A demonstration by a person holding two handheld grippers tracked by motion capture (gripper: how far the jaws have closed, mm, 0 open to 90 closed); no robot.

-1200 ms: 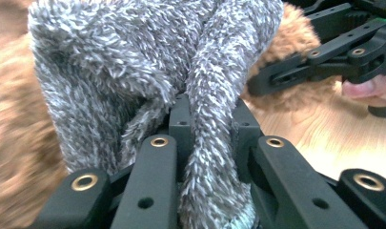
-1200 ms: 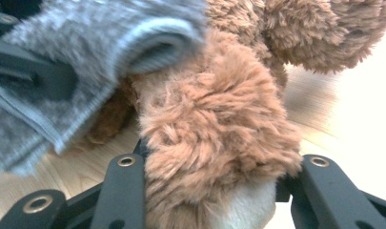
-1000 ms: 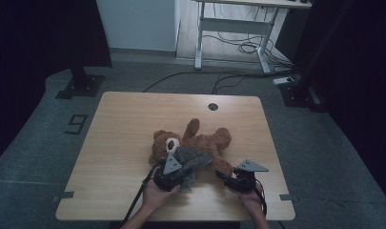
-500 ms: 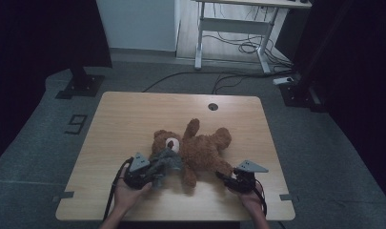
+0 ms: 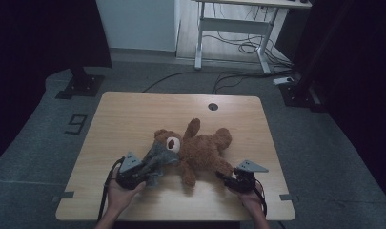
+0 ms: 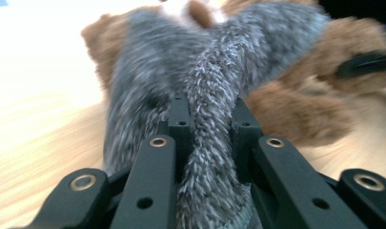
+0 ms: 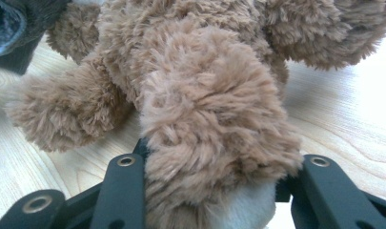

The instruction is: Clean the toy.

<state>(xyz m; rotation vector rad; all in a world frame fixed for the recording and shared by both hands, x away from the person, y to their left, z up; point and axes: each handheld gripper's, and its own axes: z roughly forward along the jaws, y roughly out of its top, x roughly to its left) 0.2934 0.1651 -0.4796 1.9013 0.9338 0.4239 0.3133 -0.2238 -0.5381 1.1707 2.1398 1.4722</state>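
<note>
A brown teddy bear (image 5: 202,150) lies on its back in the middle of the wooden table (image 5: 133,114), head to the left. A grey fuzzy cloth (image 5: 162,155) hangs about its head and neck and stretches toward the front left. My left gripper (image 5: 150,168) is shut on a bunched strand of that cloth (image 6: 205,143), which runs between its jaws up to the bear (image 6: 295,109). My right gripper (image 5: 222,175) is shut on the bear's leg (image 7: 209,124) at the front right, the fur bulging over the jaws and hiding the fingertips.
A round cable hole (image 5: 213,106) sits near the table's far edge. Beyond the table stand a white desk frame (image 5: 228,28) with loose cables on the floor, and black stand bases at the left (image 5: 78,86) and right (image 5: 300,93).
My left gripper has moved to the left along the front of the table, drawing the grey cloth out from over the bear. The right gripper has stayed on the leg.
</note>
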